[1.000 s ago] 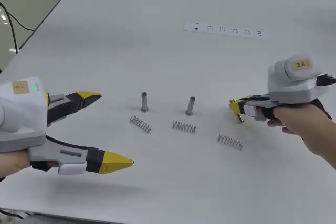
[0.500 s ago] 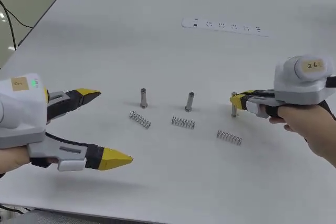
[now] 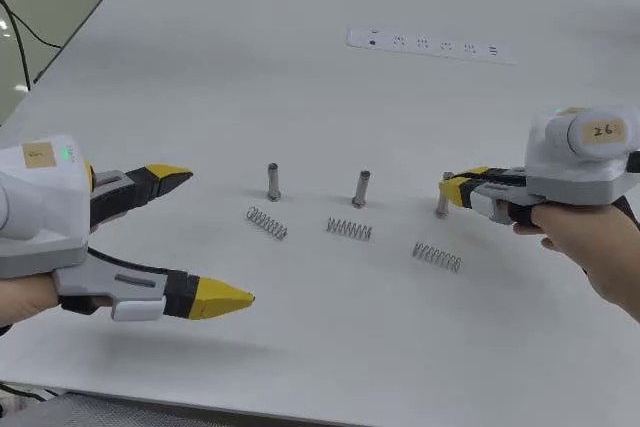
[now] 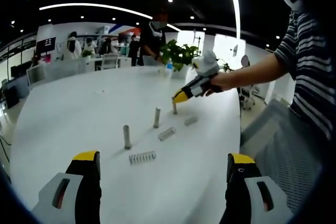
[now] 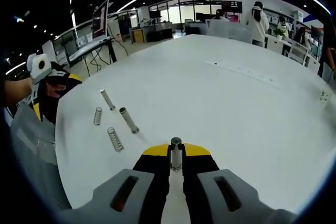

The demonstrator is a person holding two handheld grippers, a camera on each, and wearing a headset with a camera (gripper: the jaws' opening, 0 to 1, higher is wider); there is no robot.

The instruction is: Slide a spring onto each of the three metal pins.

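The right gripper (image 3: 447, 190) is clamped on the right pin (image 3: 442, 207); its spring (image 3: 437, 256) lies near on the table (image 3: 350, 347), and the left gripper (image 3: 215, 237) is wide apart. The thin pin could slip or tilt in this grip, so the spring would jam.

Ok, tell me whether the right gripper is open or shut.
Shut: the yellow-tipped right gripper clamps the short grey metal pin between its jaws.
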